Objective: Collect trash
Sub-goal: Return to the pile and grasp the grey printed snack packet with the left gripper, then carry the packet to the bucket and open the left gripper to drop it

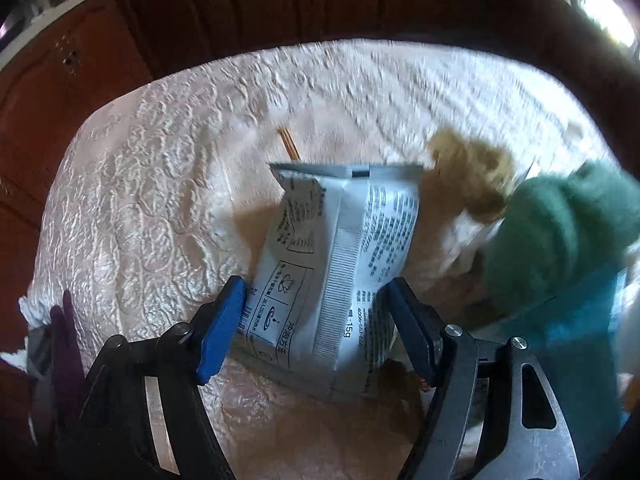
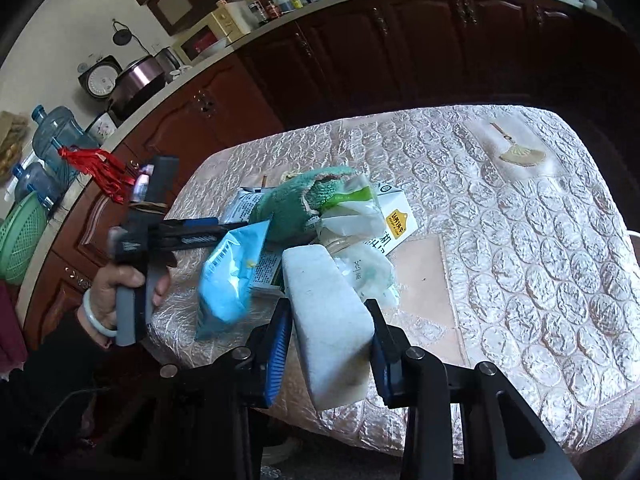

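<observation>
trash is sitting heaped on the quilted tablecloth (image 2: 520, 216): white printed packet (image 1: 336, 264), blue pouch (image 2: 230, 280), green cloth (image 2: 296, 204), milk carton (image 2: 396, 216), crumpled plastic (image 2: 356, 208). left gripper (image 1: 316, 320) is clamping the white printed packet between its blue pads (image 1: 222, 332), packet standing tilted above the cloth. right gripper (image 2: 328, 344) is gripping a white foam block (image 2: 328, 320) on both sides, just beside the heap. small fan (image 2: 520, 154) is lying well apart. dark wooden cabinets (image 2: 360, 52) are standing behind the table.
</observation>
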